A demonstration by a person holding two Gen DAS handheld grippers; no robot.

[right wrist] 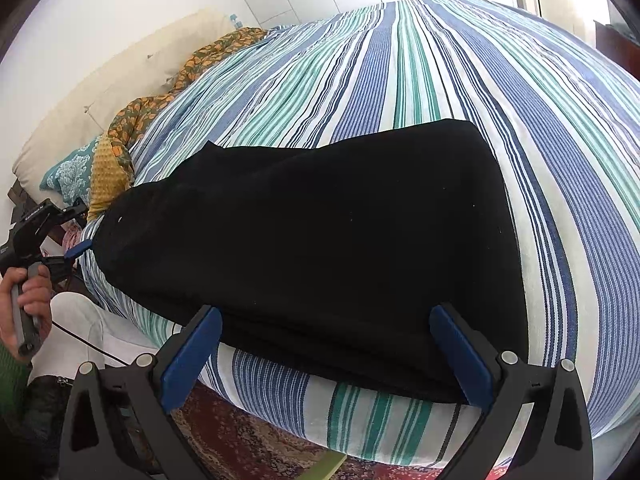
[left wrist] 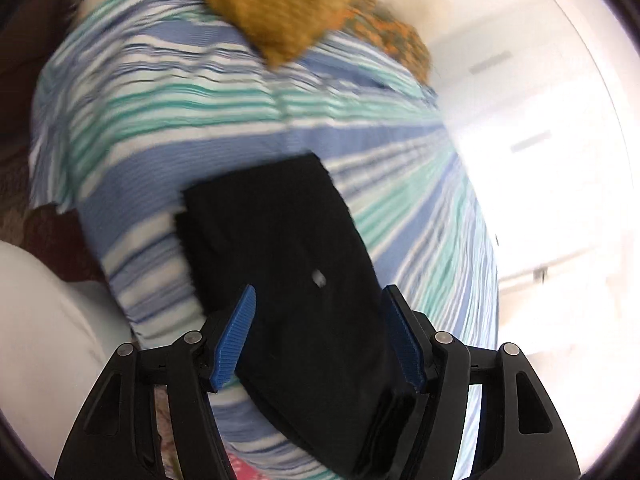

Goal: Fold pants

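Note:
The black pants (right wrist: 320, 220) lie folded into a thick flat stack near the front edge of the striped bed (right wrist: 440, 60). My right gripper (right wrist: 326, 312) stands open, its blue pads on either side of the stack's near edge without pressing on it. At the stack's left end a hand (right wrist: 28, 300) holds my left gripper (right wrist: 80, 231), with one blue fingertip at the fabric. In the blurred left wrist view the pants (left wrist: 280, 232) run away between the open fingers of the left gripper (left wrist: 320, 290). The striped bed (left wrist: 180, 120) shows behind them.
A mustard blanket (right wrist: 102, 168), an orange floral cloth (right wrist: 136, 116), a teal pillow (right wrist: 68, 180) and a cream pillow (right wrist: 120, 80) lie along the bed's far left. A patterned rug (right wrist: 248, 440) covers the floor below. The person's white trouser leg (right wrist: 84, 328) is beside the bed. White wardrobe doors (left wrist: 540, 120) stand beyond.

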